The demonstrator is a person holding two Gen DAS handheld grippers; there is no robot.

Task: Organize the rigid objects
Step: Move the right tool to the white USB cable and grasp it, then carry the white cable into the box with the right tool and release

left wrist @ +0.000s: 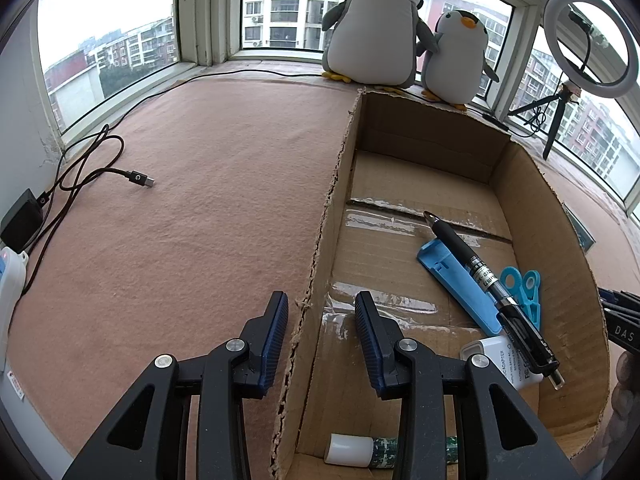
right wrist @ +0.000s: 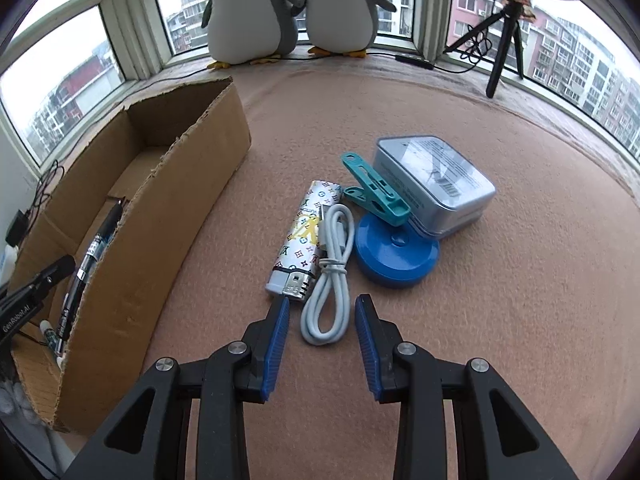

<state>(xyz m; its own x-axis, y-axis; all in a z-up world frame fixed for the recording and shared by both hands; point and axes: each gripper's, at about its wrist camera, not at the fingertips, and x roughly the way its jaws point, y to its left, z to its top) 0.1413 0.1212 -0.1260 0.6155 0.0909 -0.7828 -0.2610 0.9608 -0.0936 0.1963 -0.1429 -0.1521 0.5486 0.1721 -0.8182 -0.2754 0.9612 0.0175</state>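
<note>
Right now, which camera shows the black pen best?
The left wrist view: the black pen lies fully visible inside the cardboard box. In the right wrist view, the box wall partly hides the pen.

A pink felt-covered tabletop [right wrist: 480, 300] carried everything. On it, at about nine o'clock in the right wrist view, stood an open cardboard box [right wrist: 168, 216]. Near the centre lay a patterned lighter [right wrist: 302, 236], with a coiled white cable [right wrist: 332, 276] just beside it at three o'clock. A blue round disc [right wrist: 394, 258] lay further toward three o'clock, and a silver tin [right wrist: 434, 184] sat at its one o'clock. Two plush penguins [right wrist: 288, 8] stood at twelve o'clock, a tripod [right wrist: 506, 36] at two o'clock.
</note>
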